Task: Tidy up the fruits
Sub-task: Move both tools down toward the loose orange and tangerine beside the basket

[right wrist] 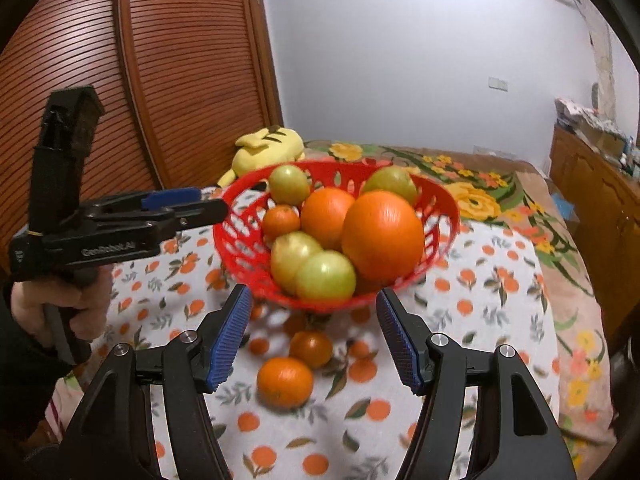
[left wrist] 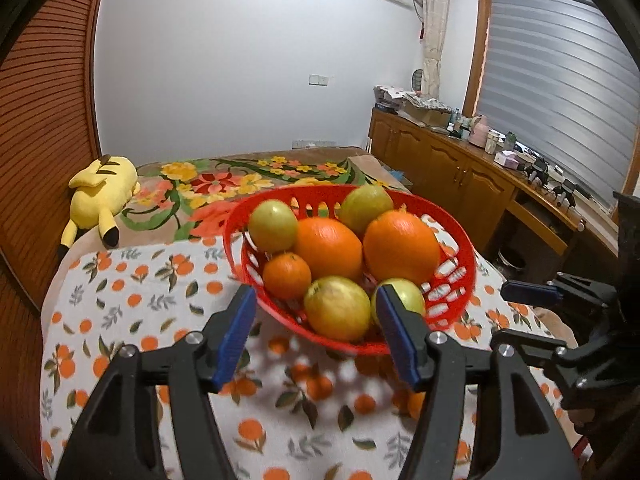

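My left gripper (left wrist: 316, 300): jaws spread, holding nothing, at the near rim of the red basket (left wrist: 460, 240). My right gripper (right wrist: 314, 306): likewise spread and unladen, just short of that basket. Basket contents: two large oranges (left wrist: 400, 244), one small mandarin (left wrist: 287, 275), four green-yellow fruits. On the orange-print cloth (left wrist: 132, 300) before it: two loose mandarins (right wrist: 285, 380). Behind: yellow plush toy (left wrist: 102, 196).

Both cameras sit just behind their claws and look forward and slightly down, close to the red basket (left wrist: 460, 280) on the orange-print cloth (left wrist: 132, 300). The left wrist view faces it from the left, the right wrist view from the right. Both share the basket, cloth and yellow plush (right wrist: 268, 148).
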